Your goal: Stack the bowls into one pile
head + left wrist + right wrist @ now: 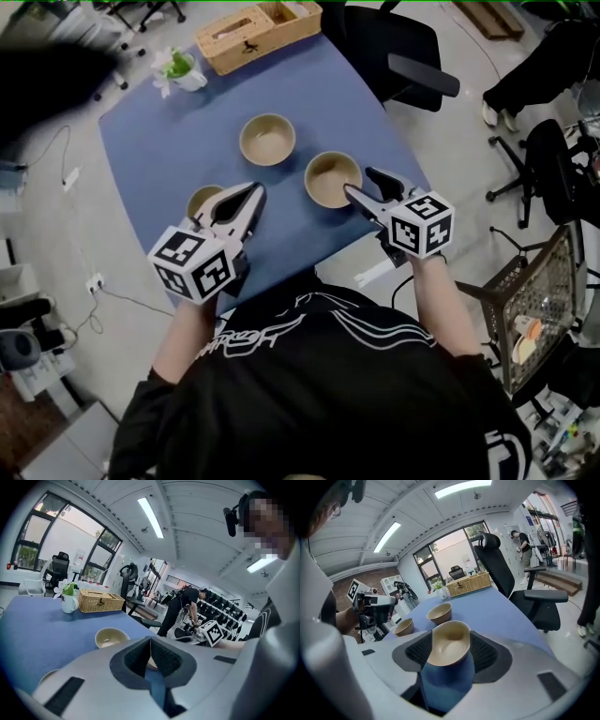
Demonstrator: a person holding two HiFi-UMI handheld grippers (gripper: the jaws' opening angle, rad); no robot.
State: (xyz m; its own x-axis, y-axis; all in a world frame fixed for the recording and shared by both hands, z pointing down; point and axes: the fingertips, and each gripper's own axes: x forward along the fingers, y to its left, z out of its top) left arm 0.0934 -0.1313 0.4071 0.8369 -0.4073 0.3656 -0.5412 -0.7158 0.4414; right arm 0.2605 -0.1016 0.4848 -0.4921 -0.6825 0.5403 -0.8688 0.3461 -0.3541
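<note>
Three tan bowls stand apart on the blue table (169,141): a far one (267,139), a right one (328,178) and a left one (201,199). My right gripper (361,182) is open at the right bowl's near rim. In the right gripper view that bowl (449,644) sits between the wide-spread pads (485,652); contact is not visible. My left gripper (254,191) is shut and empty. It hovers just right of the left bowl and hides part of it. Its pads (140,658) meet at the tip, with the far bowl (111,637) ahead.
At the table's far edge stand a wicker basket (258,36) and a white mug with a plant (183,70). A black office chair (403,47) is beyond the right corner, and a wire basket (544,300) stands on the floor to the right. A person bends over in the background (180,606).
</note>
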